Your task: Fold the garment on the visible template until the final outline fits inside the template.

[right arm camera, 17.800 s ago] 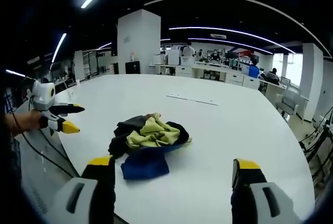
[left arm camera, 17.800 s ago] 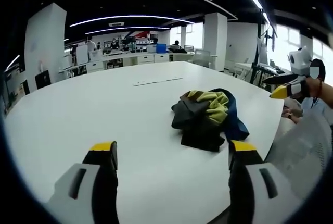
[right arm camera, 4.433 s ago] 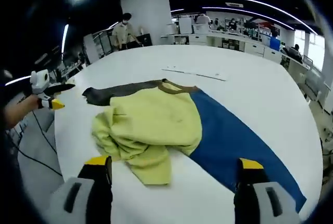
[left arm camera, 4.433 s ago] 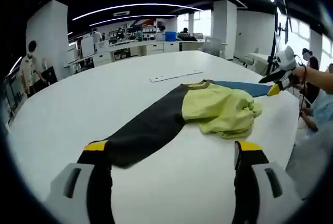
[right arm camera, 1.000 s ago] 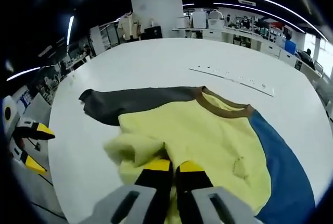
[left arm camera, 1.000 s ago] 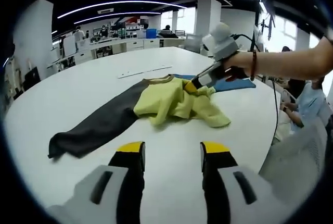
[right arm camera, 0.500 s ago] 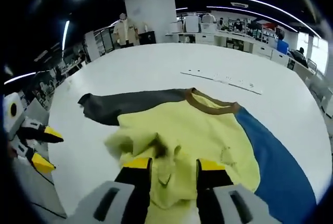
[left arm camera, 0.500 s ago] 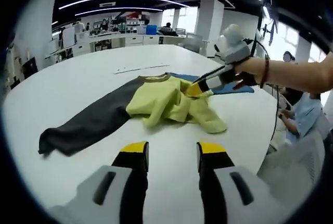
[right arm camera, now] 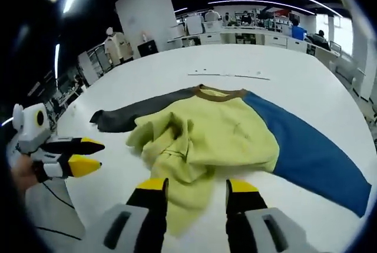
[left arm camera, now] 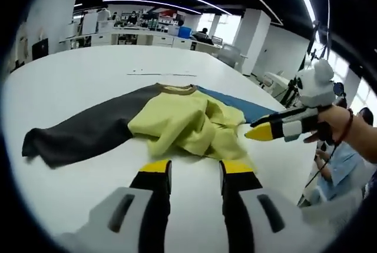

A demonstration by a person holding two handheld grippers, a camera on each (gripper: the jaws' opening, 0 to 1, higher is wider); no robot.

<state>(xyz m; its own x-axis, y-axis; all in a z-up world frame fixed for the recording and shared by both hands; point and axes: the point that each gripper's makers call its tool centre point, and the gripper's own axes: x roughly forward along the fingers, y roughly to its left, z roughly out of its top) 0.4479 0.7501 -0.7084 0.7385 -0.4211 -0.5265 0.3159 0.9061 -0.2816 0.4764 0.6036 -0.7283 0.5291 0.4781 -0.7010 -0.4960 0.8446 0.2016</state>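
Yellow fabric bunches in the middle of a long-sleeved shirt [left arm camera: 177,122] lying on the white tabletop [left arm camera: 70,76]. Its long axis runs sleeve to sleeve: the dark grey sleeve [right arm camera: 138,112] stretches left, the blue sleeve [right arm camera: 306,147] right, and the brown collar [right arm camera: 221,93] points to the far side. The crumpled yellow body hides the hem and lower outline. A thin pale strip [right arm camera: 232,75] lies beyond the collar; what it is cannot be made out. The left tool [left arm camera: 191,167] hovers at the near edge of the shirt, jaws narrowly parted, holding nothing. The right tool [right arm camera: 194,187] is likewise narrowly parted, over the yellow cloth's near edge without gripping it.
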